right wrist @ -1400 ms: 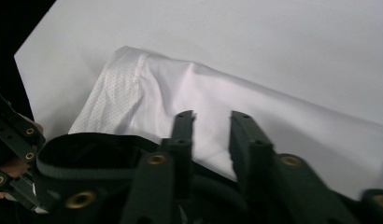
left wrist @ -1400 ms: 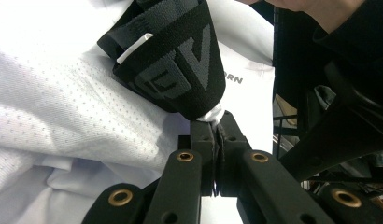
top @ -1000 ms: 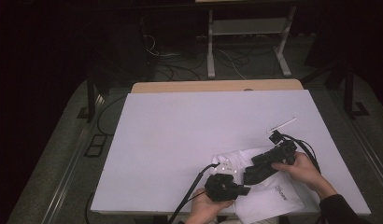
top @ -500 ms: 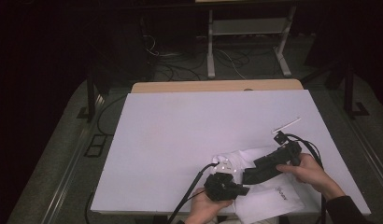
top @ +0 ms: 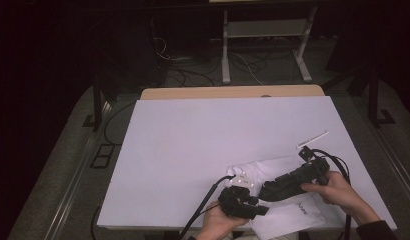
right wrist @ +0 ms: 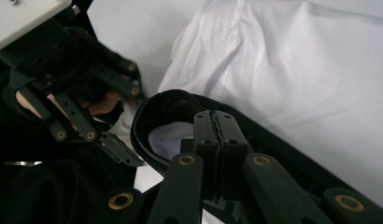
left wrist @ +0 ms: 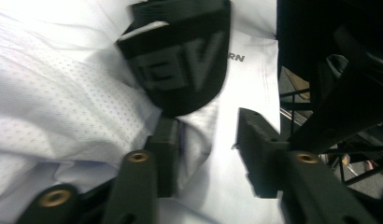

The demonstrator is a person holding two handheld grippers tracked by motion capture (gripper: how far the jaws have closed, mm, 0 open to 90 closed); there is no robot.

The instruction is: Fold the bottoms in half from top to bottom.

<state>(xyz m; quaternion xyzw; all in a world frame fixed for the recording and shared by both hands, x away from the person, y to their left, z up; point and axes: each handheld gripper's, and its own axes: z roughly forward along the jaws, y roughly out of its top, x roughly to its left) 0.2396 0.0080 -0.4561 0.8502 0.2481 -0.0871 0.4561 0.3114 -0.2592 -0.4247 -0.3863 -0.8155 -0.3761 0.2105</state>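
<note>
Right gripper (top: 265,190), jaws clenched on the black collar band of the white garment (top: 273,167) at the table's (top: 203,140) near right edge, should pull gently while the left gripper (top: 243,197), its jaws just opening and pads clear of cloth, re-grips beside it

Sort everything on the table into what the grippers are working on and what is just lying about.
In the job:
- white garment, with its black collar
- left gripper, jaws just opened over the cloth
- right gripper, shut on the black collar

Lying about:
- white strip near the white table edge
</note>
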